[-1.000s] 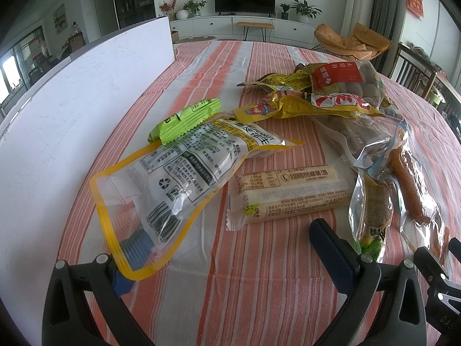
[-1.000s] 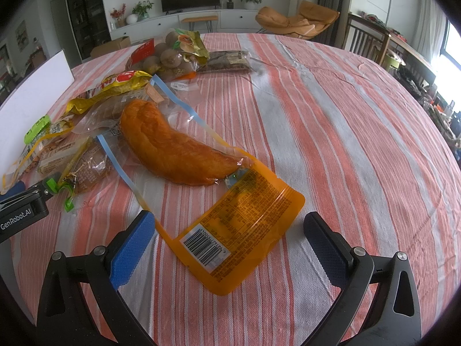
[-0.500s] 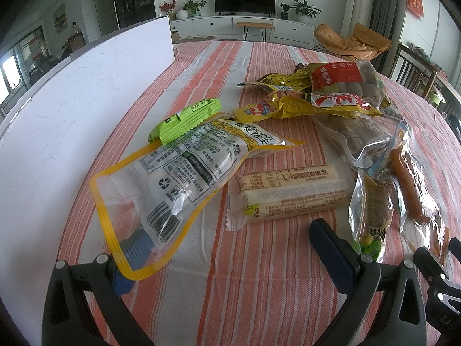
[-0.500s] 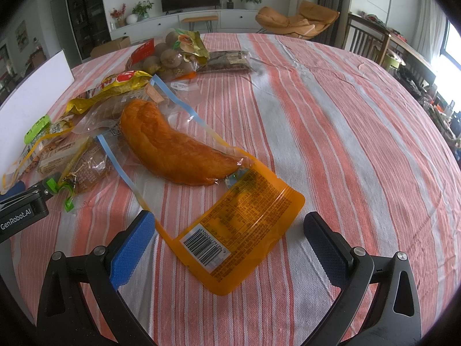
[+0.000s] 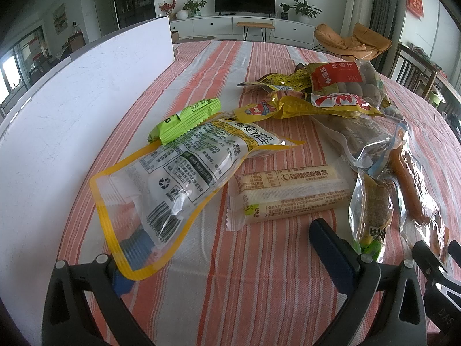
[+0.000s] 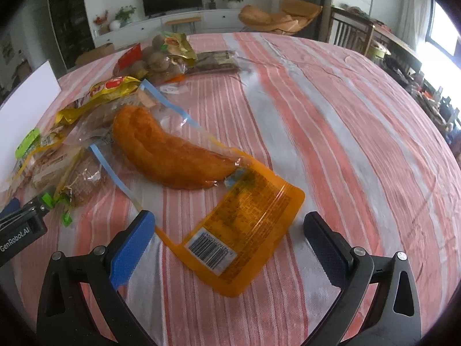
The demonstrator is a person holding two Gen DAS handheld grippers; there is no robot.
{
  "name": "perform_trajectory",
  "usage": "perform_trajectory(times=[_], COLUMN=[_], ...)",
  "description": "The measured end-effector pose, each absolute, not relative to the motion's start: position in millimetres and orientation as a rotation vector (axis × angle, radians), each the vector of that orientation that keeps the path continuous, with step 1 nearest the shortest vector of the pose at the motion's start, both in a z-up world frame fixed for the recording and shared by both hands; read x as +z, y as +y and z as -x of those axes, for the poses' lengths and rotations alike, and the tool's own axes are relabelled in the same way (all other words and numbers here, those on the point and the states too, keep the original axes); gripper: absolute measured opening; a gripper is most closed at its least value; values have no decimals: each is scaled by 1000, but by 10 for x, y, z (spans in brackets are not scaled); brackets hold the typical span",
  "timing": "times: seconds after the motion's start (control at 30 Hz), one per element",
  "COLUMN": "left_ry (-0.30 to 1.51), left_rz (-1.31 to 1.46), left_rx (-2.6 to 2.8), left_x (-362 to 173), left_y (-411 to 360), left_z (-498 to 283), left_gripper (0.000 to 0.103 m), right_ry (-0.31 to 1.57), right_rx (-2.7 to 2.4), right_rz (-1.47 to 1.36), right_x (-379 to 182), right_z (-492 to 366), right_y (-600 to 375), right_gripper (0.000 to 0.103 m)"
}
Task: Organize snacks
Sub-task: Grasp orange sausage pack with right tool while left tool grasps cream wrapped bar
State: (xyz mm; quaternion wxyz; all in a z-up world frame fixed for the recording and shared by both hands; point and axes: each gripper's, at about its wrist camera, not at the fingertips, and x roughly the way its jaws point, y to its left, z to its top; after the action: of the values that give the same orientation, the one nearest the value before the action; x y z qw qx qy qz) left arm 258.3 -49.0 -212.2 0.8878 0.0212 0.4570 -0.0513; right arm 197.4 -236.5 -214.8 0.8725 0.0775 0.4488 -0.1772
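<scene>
A scatter of snack packets lies on the striped tablecloth [image 5: 259, 294]. In the left wrist view, a yellow-edged peanut bag [image 5: 184, 170] rests with its clear corner over my left finger's blue pad [image 5: 135, 245]. A beige biscuit bar [image 5: 291, 193] lies just ahead of my left gripper [image 5: 227, 256], which is open. A green packet [image 5: 184, 121] sits behind the peanut bag. In the right wrist view, an orange packet with a chicken piece [image 6: 184, 155] lies flat, its barcode end between the fingers of my open right gripper [image 6: 230, 245].
A tall white board [image 5: 72, 121] stands along the table's left side. Further back are a red-labelled bag of brown balls [image 5: 345, 83], yellow packets [image 5: 302, 106] and sausages in clear wrap [image 5: 409, 184]. The left gripper's body [image 6: 20, 230] shows at the right view's left edge.
The right wrist view has shifted a little and is blurred, so my right gripper has begun to move. The left view is unchanged.
</scene>
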Motion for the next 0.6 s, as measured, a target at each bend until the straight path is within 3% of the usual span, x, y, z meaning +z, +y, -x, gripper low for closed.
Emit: perform_trajectory(times=[0.2, 0.27, 0.33, 0.5, 0.6], left_ry=[950, 950, 975, 1218, 1247], left_rz=[-44, -45, -68, -250, -324], left_rx=[-107, -108, -147, -360, -411], left_x=[-2121, -2124, -2122, -2066, -1950], left_y=[-488, -484, -473, -376, -211], left_z=[-2579, -2577, -2581, -2562, -2445], left_gripper=[103, 103, 103, 103, 103], right_ry=[983, 888, 849, 1144, 1216], right_rx=[-292, -175, -41, 250, 259], right_rz=[-191, -258, -135, 228, 329], right_x=[-2114, -1918, -1696, -1878, -2117], right_z=[-2032, -1967, -2084, -2734, -2943], right_y=[-2425, -2530, -2528, -2261, -2186], right_gripper=[102, 103, 103, 102, 102])
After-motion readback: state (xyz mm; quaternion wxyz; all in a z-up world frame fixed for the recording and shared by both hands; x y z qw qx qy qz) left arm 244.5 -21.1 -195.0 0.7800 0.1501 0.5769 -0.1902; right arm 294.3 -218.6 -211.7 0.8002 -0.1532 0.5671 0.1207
